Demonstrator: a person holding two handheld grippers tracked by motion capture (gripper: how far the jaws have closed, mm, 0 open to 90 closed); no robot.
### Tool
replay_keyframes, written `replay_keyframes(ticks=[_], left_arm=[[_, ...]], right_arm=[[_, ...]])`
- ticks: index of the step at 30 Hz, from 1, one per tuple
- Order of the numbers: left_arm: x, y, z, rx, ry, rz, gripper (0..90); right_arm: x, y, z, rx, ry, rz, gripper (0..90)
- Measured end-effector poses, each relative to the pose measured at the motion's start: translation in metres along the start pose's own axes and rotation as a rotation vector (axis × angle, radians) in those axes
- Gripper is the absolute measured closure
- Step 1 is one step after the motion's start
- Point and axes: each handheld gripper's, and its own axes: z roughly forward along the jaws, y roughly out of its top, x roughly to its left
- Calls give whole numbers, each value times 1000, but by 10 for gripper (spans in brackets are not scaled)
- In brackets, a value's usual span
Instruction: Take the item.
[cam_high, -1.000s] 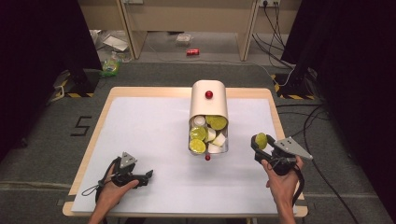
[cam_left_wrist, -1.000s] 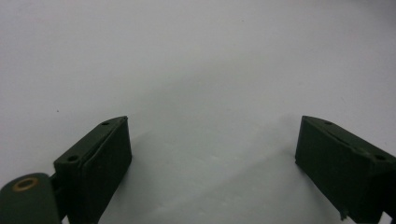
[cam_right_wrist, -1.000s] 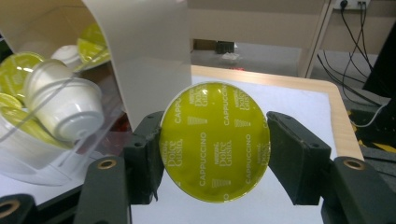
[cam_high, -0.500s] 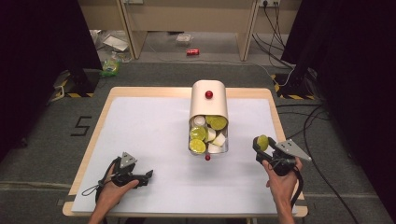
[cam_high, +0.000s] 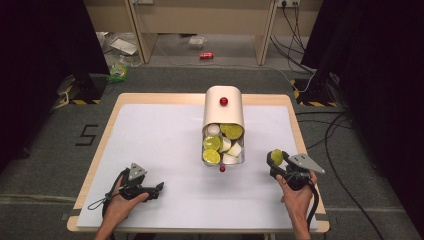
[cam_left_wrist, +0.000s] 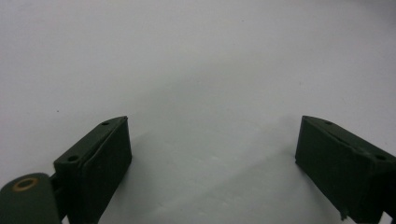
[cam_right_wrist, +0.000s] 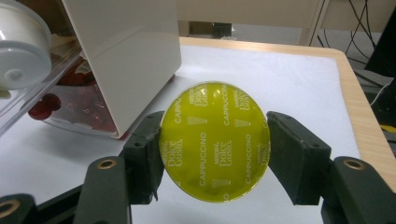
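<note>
Capsule (cam_right_wrist: 215, 142) front and centre: a yellow-green coffee pod with "Dolce Gusto Cappuccino" printed across its foil lid, pinched edge to edge between the two black jaws of the right tool (cam_right_wrist: 215, 154), lid facing the camera that rides on that tool. Its body behind the lid is hidden. From the high view the same capsule (cam_high: 276, 156) is a small green spot at the tip of the right tool (cam_high: 278, 161), over the right part of the bench (cam_high: 165, 140), just beside the capsule dispenser (cam_high: 223, 107) and apart from it.

That dispenser is a cream box with a red knob (cam_high: 223, 101) on top, and its clear drawer (cam_high: 222, 145) is pulled out towards the person, holding more green-lidded and white capsules. How many lie underneath is hard to make out. In the right gripper view the dispenser is cut off at the top and left edge, and the drawer shows as a blurred clear wall with red shapes behind it.

Over on the other side, the left tool (cam_high: 159, 187) lies low on the bench near the front left, held in the left hand (cam_high: 120, 202). Its own view shows both jaws spread wide with bare white surface between them, the jaw bases cut off at the bottom.
</note>
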Motion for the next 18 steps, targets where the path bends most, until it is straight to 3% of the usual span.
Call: replay_keyframes(ticks=[18], left_arm=[[0,0,0,1,0,0,97]], right_arm=[[-6,-14,11,73,-12,12,408]])
